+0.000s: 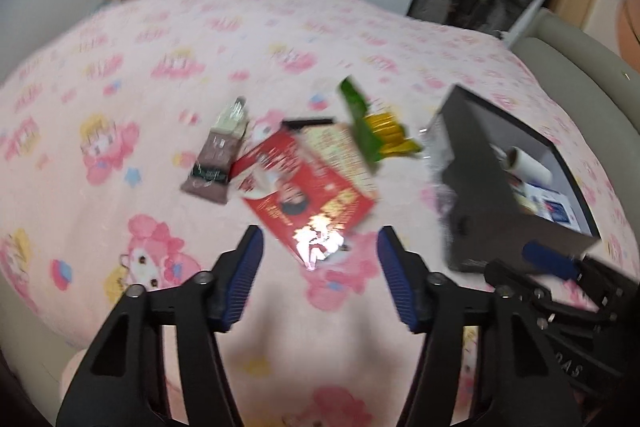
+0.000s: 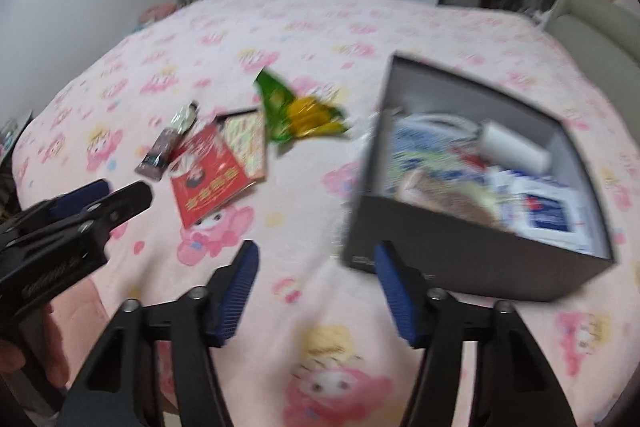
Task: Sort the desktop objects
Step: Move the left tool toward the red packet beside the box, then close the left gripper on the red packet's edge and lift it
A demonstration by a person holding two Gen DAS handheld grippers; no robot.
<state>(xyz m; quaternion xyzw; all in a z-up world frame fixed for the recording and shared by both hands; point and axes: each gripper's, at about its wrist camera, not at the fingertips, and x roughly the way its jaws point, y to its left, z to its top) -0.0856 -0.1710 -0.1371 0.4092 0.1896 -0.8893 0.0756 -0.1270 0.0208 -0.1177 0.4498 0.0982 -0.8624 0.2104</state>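
With both the left gripper and right gripper spread and empty, take the red packet by its near edge, flat to the pink blanket, then lift it over the grey box wall.

I'm holding my left gripper wide open just above the red packet; grey box sitting to its right.

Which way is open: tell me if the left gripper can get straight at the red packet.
Probably yes. The left gripper is open and empty, and the red packet lies flat on the pink blanket just ahead of its fingers. Only its far edge is overlapped, by the green-and-yellow wrapper.
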